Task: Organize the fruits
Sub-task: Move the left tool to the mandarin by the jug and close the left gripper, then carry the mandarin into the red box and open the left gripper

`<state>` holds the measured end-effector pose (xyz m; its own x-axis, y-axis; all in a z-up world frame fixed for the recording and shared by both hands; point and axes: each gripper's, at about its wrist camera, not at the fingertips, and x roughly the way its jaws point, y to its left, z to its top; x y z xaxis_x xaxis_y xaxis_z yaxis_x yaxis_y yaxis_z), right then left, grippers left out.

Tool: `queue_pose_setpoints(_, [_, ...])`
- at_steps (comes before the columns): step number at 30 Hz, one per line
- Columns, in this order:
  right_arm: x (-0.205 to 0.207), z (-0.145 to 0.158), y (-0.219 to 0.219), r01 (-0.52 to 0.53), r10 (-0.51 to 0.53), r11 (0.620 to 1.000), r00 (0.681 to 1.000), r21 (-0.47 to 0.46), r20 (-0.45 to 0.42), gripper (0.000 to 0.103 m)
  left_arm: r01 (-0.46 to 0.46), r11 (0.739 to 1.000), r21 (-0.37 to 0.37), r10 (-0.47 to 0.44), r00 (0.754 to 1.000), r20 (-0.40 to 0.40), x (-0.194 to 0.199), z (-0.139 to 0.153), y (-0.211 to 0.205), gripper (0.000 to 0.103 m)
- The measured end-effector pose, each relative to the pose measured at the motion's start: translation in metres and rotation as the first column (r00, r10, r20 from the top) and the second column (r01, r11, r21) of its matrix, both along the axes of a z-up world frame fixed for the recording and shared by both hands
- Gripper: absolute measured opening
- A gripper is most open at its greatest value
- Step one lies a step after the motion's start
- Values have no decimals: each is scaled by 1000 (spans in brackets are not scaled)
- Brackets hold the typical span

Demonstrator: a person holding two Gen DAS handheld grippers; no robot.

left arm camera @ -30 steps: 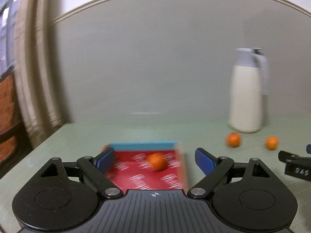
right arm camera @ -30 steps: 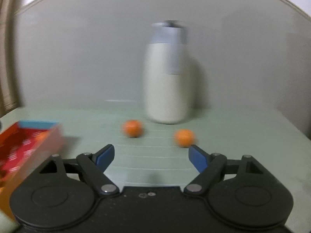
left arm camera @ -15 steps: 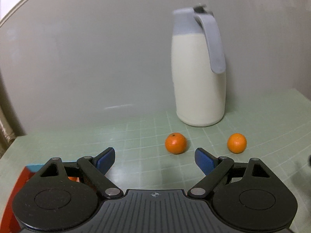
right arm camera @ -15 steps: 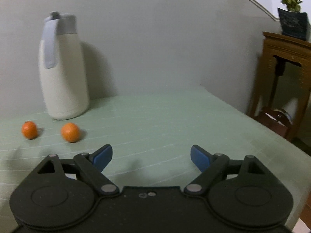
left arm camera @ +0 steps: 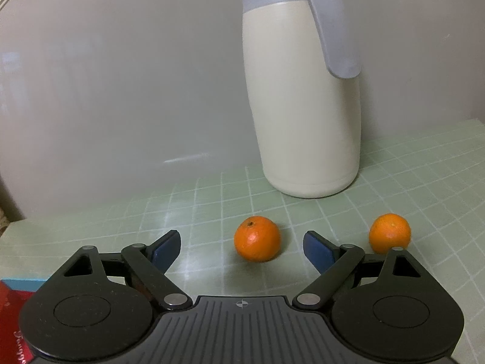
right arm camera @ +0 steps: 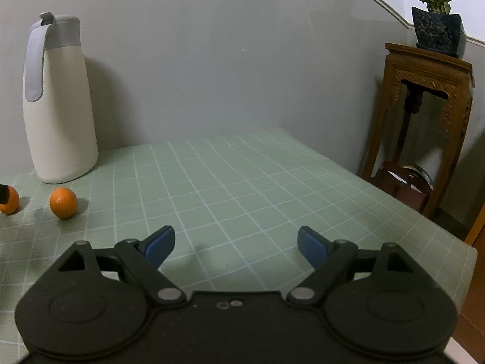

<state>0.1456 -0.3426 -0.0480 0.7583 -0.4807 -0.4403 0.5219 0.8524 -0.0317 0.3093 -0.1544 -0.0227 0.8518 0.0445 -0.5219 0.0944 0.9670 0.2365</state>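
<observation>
Two small oranges lie on the green checked tablecloth. In the left wrist view one orange (left arm camera: 257, 238) sits just ahead of my open left gripper (left arm camera: 242, 248), between its blue fingertips, untouched. The other orange (left arm camera: 389, 233) lies to the right, beyond the right finger. A corner of the red box with a blue rim (left arm camera: 18, 285) shows at the lower left. In the right wrist view my right gripper (right arm camera: 236, 245) is open and empty over bare cloth. Both oranges lie far left, one (right arm camera: 63, 202) whole and one (right arm camera: 9, 203) at the frame edge.
A tall cream jug with a grey lid and handle (left arm camera: 303, 97) stands against the wall behind the oranges; it also shows in the right wrist view (right arm camera: 59, 103). The table's right edge (right arm camera: 439, 227) drops off beside a wooden stand (right arm camera: 424, 121) holding a potted plant.
My left gripper turned right from the red box and closed in on the nearer orange. My right gripper swung right, away from the oranges, then held almost still.
</observation>
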Motion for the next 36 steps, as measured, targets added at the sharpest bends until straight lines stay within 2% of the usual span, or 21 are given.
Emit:
queue_pose_setpoints(4, [1,1,1,-19,19,1000,1000,-1,3,88,-15,1000,-2,15,1000,-10,13,-9,-1,85])
queue_pose_setpoints(6, [1,2,2,-26,26,1000,1000,-2,4,88,-23,1000,-8,23,999,-26,22,-13,0,75])
queue_pose_setpoints(8, [2,3,3,-34,34,999,999,0,5,88,-25,999,-25,24,999,-47,29,-18,3,72])
queue_pose_setpoints(14, [2,4,7,-60,60,998,998,-7,7,88,-23,999,-44,20,997,-68,38,-27,3,71])
queue_pose_setpoints(16, [2,4,8,-64,64,998,998,-10,9,88,-19,998,-58,15,998,-63,39,-28,4,64])
queue_pose_setpoints(17, [2,5,8,-66,66,998,998,-11,9,88,-13,998,-66,9,998,-64,39,-28,4,55])
queue_pose_setpoints(18, [2,5,9,-68,68,998,998,-13,8,88,-7,998,-67,3,998,-63,38,-28,3,50])
queue_pose_setpoints(20, [2,5,10,-72,72,997,997,-13,8,88,4,998,-62,-7,998,-59,35,-28,1,43])
queue_pose_setpoints(30, [1,9,14,-91,92,996,996,-11,17,88,22,997,-74,-26,998,-53,22,-29,4,43])
queue_pose_setpoints(36, [-1,12,17,-109,110,994,994,-17,22,88,49,996,-70,-51,998,-23,-3,-20,5,43])
